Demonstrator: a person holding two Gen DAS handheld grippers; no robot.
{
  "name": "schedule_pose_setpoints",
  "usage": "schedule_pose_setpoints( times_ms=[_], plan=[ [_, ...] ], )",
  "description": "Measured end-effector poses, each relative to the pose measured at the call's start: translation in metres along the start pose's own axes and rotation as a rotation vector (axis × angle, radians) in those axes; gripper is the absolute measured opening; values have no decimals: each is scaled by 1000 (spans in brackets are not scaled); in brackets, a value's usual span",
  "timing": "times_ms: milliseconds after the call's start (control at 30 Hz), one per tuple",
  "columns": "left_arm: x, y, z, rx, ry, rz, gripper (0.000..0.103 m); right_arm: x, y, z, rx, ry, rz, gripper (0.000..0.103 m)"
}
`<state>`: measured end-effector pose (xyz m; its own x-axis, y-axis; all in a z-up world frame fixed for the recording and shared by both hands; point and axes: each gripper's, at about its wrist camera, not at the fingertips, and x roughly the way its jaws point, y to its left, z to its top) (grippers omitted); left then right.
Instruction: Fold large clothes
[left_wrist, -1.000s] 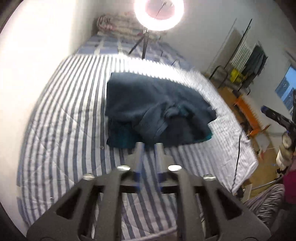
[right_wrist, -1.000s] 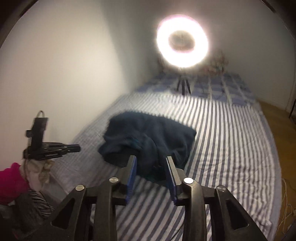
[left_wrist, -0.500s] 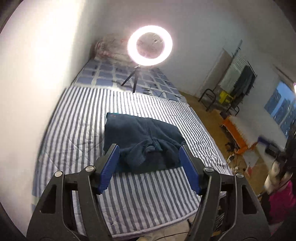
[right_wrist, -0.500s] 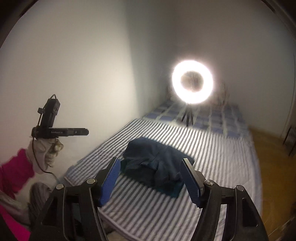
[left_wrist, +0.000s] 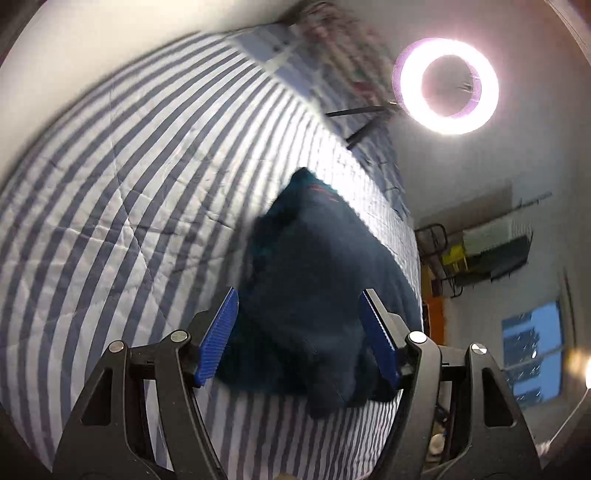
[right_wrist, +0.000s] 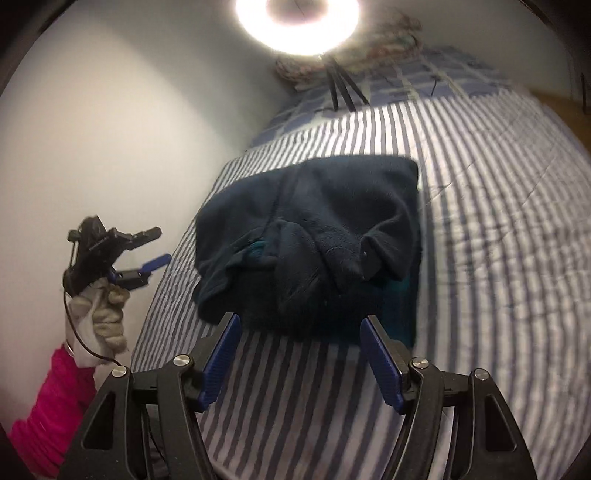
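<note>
A dark navy fleece garment (left_wrist: 317, 266) lies crumpled and partly folded in the middle of a blue-and-white striped bed (left_wrist: 110, 221). My left gripper (left_wrist: 299, 295) hovers open above the garment's near edge, nothing between its blue pads. In the right wrist view the same garment (right_wrist: 314, 229) shows a teal lining at its right edge. My right gripper (right_wrist: 300, 319) stands open just short of its near hem, over the striped bed (right_wrist: 498, 221). The left gripper (right_wrist: 159, 246) also appears there, off the bed's left side, held by a gloved hand (right_wrist: 99, 314) with a pink sleeve (right_wrist: 48, 398).
A lit ring light (left_wrist: 447, 85) on a tripod (right_wrist: 341, 88) stands on the far part of the bed, beside checkered bedding (right_wrist: 424, 81) and a bundle of cloth (right_wrist: 369, 48). A white wall (right_wrist: 110, 129) runs along the left. Chair (left_wrist: 439, 240) and window (left_wrist: 532, 354) lie beyond the bed.
Both grippers went from nearly shut to wide open. They pulled back from the bed, then dropped close to the garment again. The left wrist view has rolled sideways.
</note>
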<state>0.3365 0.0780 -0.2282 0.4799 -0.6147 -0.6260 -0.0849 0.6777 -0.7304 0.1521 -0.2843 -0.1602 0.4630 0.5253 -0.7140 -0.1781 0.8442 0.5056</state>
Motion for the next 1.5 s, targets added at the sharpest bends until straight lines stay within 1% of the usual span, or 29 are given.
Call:
schedule_pose_setpoints(
  times_ms=[133,167,200,233,267,300,333,367,400,467,533,600,667,700,767,800,833,900,1000,1033,1100,1133,1167,1233,1267,1300,1367,1433,1500],
  plan=[
    [31,10,11,-5,44,30,69,35,-10,7,37,30,3,70],
    [38,11,10,-7,57,26,67,41,-12,8,43,37,6,67],
    [44,10,7,5,75,26,61,46,-13,9,45,42,9,64],
    [47,6,5,21,84,41,41,51,-14,10,42,49,12,54],
    [50,1,2,58,93,62,24,55,-14,11,38,53,20,41],
    [51,-5,-1,88,91,74,17,56,-13,11,33,54,32,35],
    [47,-13,-5,125,75,85,6,56,-12,12,24,52,46,28],
    [44,-19,-7,149,67,87,5,56,-10,12,18,51,51,18],
    [40,-25,-10,163,56,82,4,55,-8,12,9,53,59,15],
    [29,-33,-15,164,47,53,3,47,-6,12,19,41,93,10],
    [14,-37,-23,165,42,35,3,33,-7,11,60,33,172,9],
    [1,-36,-33,185,44,64,3,19,-7,6,84,37,241,8],
    [3,-28,-44,215,62,124,3,12,-10,-5,74,41,259,8],
    [11,-21,-49,217,85,158,3,16,-14,-13,74,63,253,8],
    [31,-6,-58,194,141,203,3,35,-23,-25,70,121,187,8],
    [37,-3,-61,202,148,227,3,50,-30,-32,74,161,130,8],
    [41,-3,-63,221,143,250,3,59,-34,-35,79,179,109,7],
    [39,-13,-63,258,128,266,4,66,-39,-36,92,185,101,7],
    [31,-29,-65,299,119,282,5,49,-26,-34,40,167,110,9],
    [31,-33,-62,311,116,290,9,40,-21,-34,16,164,113,14],
    [14,-50,-63,362,60,321,13,23,-13,-34,-23,157,119,25],
    [5,-59,-64,397,31,331,13,10,-11,-36,-46,144,127,37],
    [-3,-69,-67,428,-4,338,13,2,-12,-36,-59,131,132,39],
    [-20,-82,-67,447,-55,315,13,-20,-18,-37,-64,97,154,40],
    [-27,-93,-68,456,-81,284,13,-28,-25,-34,-56,79,167,41],
    [-32,-103,-71,467,-101,278,13,-34,-31,-31,-42,57,166,44],
    [-29,-118,-67,491,-128,251,13,-39,-47,-24,16,8,137,56],
    [-15,-130,-59,506,-115,226,13,-31,-70,-15,121,-5,130,56],
    [-2,-134,-53,487,-95,195,13,-14,-91,-10,221,13,140,53]
  ],
)
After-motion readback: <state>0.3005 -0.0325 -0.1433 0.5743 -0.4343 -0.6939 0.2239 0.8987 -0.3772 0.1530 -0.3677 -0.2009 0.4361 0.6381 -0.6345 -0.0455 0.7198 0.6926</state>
